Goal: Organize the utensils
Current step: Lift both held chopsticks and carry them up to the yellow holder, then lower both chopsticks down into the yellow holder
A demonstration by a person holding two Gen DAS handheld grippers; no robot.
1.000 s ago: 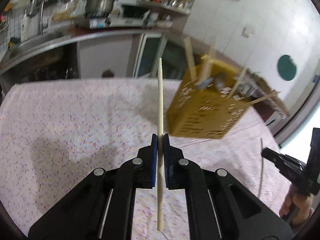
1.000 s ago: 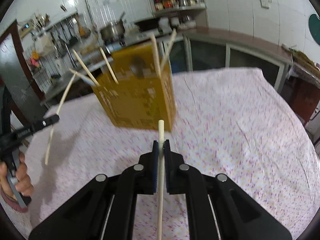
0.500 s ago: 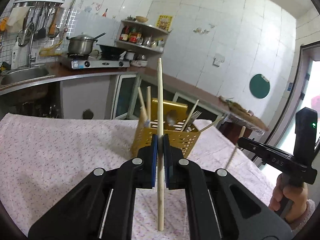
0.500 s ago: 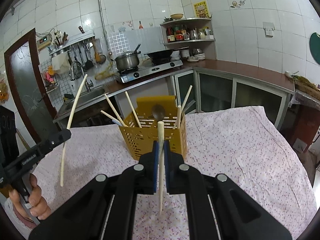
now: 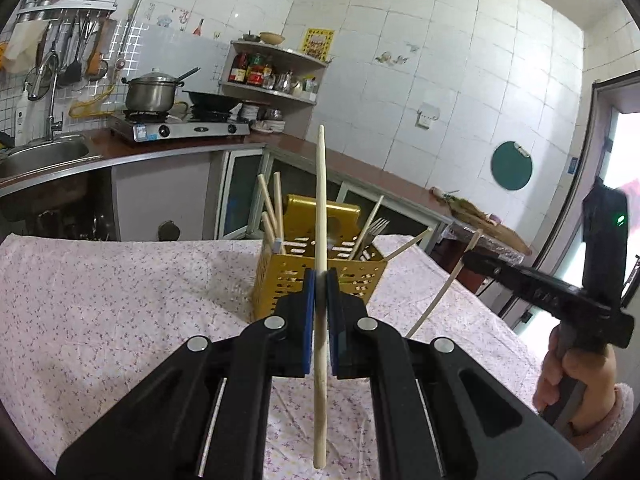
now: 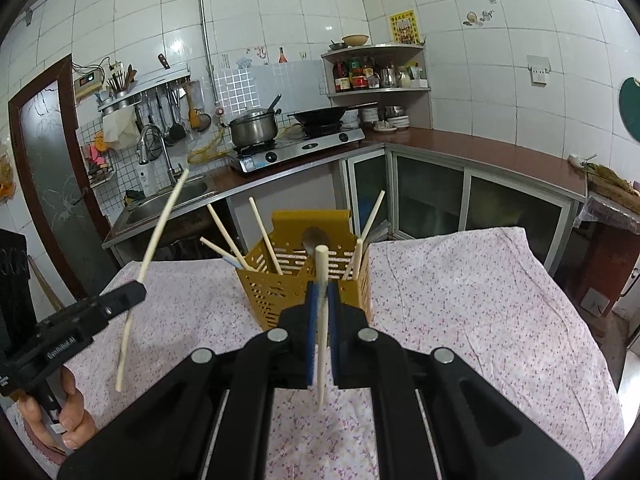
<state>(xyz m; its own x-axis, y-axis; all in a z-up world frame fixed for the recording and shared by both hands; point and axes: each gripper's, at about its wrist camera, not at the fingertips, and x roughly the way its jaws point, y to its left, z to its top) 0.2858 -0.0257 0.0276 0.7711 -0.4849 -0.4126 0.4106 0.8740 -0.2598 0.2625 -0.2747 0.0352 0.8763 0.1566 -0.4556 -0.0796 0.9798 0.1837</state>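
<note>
Caddy (image 6: 308, 280) on table (image 6: 480, 300) already holds several chopsticks, spoon, fork. My left gripper (image 5: 320, 280) clamps one chopstick (image 5: 320, 184) upright; right gripper (image 6: 321, 294) clamps another (image 6: 321, 264). Both remain to drop in.

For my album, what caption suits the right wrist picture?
Right claw grips a chopstick before the yellow utensil basket; left claw holds another.
</note>
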